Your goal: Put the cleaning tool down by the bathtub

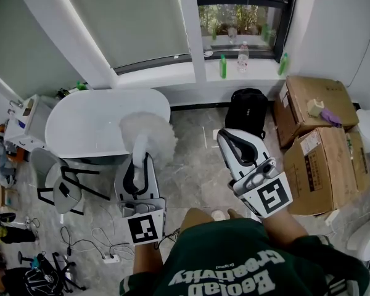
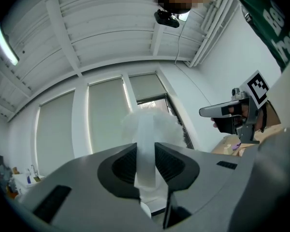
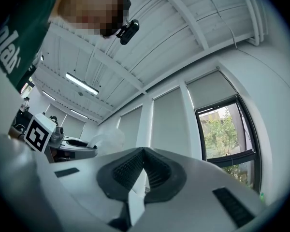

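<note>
The cleaning tool (image 1: 149,134) is a white fluffy duster on a pale handle. My left gripper (image 1: 140,160) is shut on that handle, with the fluffy head sticking out past the jaws toward the near end of the white bathtub (image 1: 80,113). In the left gripper view the handle (image 2: 146,149) runs up between the jaws (image 2: 145,146) and the fluffy head (image 2: 154,122) spreads above them. My right gripper (image 1: 226,135) hangs to the right over the marble floor, shut and empty. In the right gripper view its jaws (image 3: 144,151) meet at the tips, and the duster (image 3: 106,138) shows at the left.
A black backpack (image 1: 248,111) leans under the window sill, which holds bottles (image 1: 242,57). Cardboard boxes (image 1: 314,153) stand at the right. A grey chair (image 1: 55,177) sits in front of the tub. Cables and a power strip (image 1: 111,258) lie on the floor at lower left.
</note>
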Demonstrator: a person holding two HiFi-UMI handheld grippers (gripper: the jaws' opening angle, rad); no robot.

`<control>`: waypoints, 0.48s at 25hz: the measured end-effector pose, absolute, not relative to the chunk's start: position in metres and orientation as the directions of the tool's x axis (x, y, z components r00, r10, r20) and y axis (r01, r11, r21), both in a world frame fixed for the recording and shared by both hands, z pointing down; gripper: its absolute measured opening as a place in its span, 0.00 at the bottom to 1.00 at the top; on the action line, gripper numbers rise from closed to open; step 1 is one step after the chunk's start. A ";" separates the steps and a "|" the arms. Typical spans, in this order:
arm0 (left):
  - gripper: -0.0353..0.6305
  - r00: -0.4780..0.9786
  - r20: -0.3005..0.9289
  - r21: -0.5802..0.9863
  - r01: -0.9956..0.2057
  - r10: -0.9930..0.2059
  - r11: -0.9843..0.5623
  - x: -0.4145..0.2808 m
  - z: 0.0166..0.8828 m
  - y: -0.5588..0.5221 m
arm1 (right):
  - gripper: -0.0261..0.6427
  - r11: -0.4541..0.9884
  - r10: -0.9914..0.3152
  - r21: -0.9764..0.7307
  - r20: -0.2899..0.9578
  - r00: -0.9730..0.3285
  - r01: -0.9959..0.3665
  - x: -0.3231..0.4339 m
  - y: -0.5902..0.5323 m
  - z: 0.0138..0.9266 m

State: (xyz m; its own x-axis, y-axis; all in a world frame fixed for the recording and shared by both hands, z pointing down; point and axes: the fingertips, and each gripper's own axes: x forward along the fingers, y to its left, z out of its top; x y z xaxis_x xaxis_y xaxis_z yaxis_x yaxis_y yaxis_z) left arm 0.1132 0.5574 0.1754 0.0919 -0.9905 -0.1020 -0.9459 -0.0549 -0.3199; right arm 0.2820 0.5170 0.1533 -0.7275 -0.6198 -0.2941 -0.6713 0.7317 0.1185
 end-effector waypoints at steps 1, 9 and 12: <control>0.20 0.095 -0.098 -0.321 -0.945 -0.991 -0.059 0.115 0.176 0.556 | 0.06 0.730 -0.623 0.118 -0.292 -0.726 -0.674 0.283 0.516 0.155; 0.20 0.126 -0.095 -0.341 -0.936 -0.987 -0.087 0.121 0.180 0.536 | 0.06 0.727 -0.629 0.102 -0.300 -0.718 -0.679 0.289 0.503 0.160; 0.20 0.137 -0.106 -0.351 -0.932 -0.985 -0.092 0.120 0.182 0.523 | 0.06 0.718 -0.639 0.100 -0.300 -0.708 -0.689 0.289 0.491 0.165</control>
State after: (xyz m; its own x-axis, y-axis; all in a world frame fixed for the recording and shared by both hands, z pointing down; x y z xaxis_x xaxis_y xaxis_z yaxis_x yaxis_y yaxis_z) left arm 0.1199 0.5227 0.1821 0.1367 -0.9849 -0.1058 -0.9320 -0.0917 -0.3507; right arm 0.2889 0.4910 0.1649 -0.7084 -0.6391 -0.2996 -0.6894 0.7175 0.0996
